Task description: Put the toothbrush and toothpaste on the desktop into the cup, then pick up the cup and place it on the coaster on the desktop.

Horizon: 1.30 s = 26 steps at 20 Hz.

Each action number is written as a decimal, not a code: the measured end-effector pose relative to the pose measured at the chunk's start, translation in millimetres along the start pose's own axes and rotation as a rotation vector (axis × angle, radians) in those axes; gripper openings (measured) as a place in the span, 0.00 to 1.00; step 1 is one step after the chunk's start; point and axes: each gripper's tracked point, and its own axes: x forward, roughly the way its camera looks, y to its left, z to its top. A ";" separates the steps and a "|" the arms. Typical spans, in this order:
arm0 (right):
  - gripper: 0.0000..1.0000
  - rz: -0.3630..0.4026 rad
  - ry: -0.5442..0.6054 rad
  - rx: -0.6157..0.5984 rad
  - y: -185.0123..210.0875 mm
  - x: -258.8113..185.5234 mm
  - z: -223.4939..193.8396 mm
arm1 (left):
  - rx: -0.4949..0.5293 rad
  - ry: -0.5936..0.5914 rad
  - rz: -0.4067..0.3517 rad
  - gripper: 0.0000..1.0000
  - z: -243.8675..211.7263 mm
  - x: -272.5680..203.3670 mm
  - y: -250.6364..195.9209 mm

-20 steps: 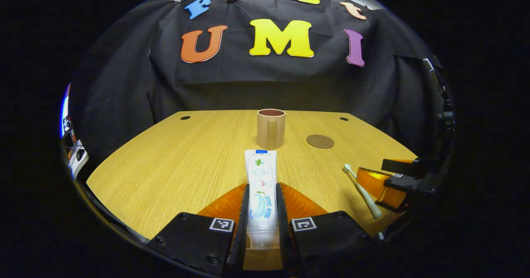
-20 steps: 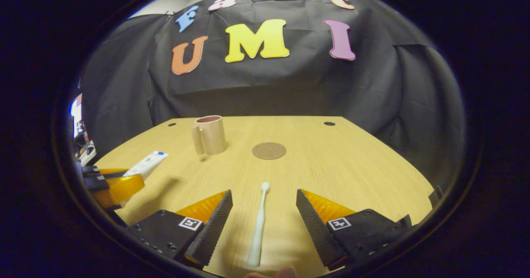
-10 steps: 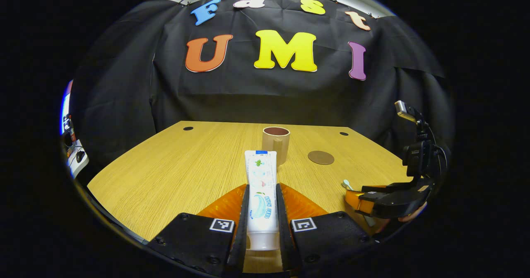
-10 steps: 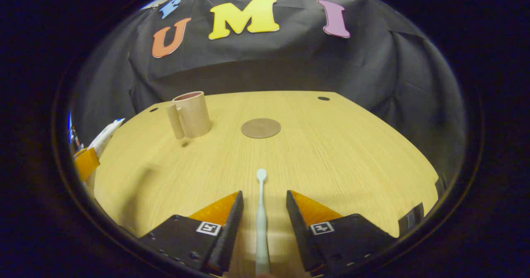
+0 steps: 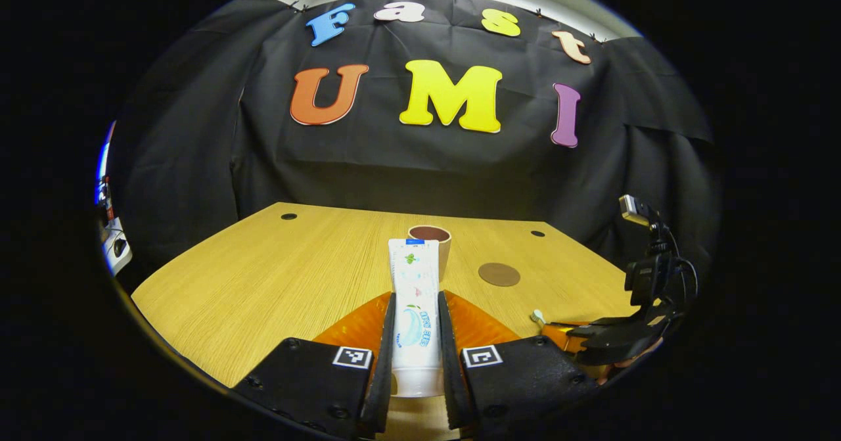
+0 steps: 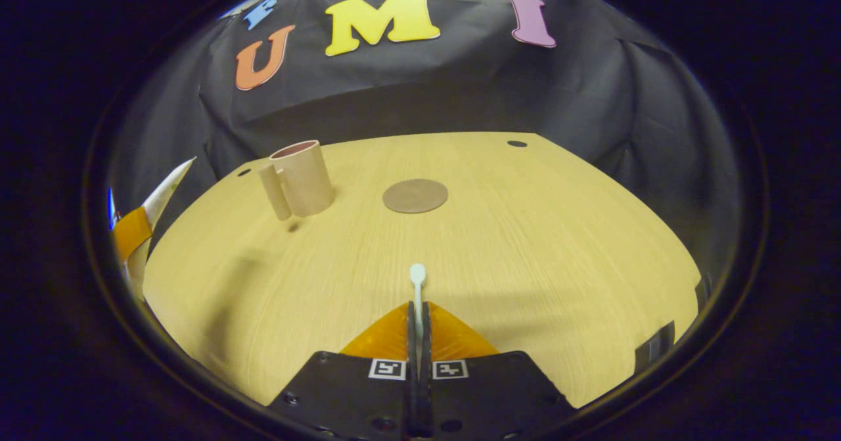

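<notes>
In the left gripper view my left gripper (image 5: 416, 309) is shut on the white toothpaste tube (image 5: 414, 283), held above the desk and pointing at the tan cup (image 5: 435, 238) behind it. The brown round coaster (image 5: 499, 274) lies right of the cup. In the right gripper view my right gripper (image 6: 418, 309) is shut on the pale toothbrush (image 6: 417, 280), whose head sticks out past the fingertips over the desk. The cup (image 6: 299, 178) stands far left with its handle toward me, the coaster (image 6: 415, 195) ahead at centre. The right gripper (image 5: 578, 332) also appears at the right of the left gripper view.
The wooden desk (image 6: 525, 244) has small round holes near its far corners (image 6: 516, 143). Black cloth closes in the back and sides. The left gripper with the toothpaste (image 6: 148, 217) shows at the left edge of the right gripper view.
My right gripper has shut on the toothbrush, which lay between its open fingers before. My left gripper has lifted the toothpaste higher off the desk.
</notes>
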 end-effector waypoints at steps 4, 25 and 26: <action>0.00 0.042 -0.027 0.000 1.0 -10.9 8.4 | -0.015 -0.048 0.013 0.36 22.8 18.3 3.1; 0.00 0.141 -0.153 0.065 -39.0 -35.2 75.1 | 0.012 -0.232 0.007 0.37 113.2 184.4 -18.0; 0.00 0.146 -0.152 0.066 -37.8 -34.1 75.4 | 0.012 -0.226 0.013 0.37 112.6 186.5 -17.1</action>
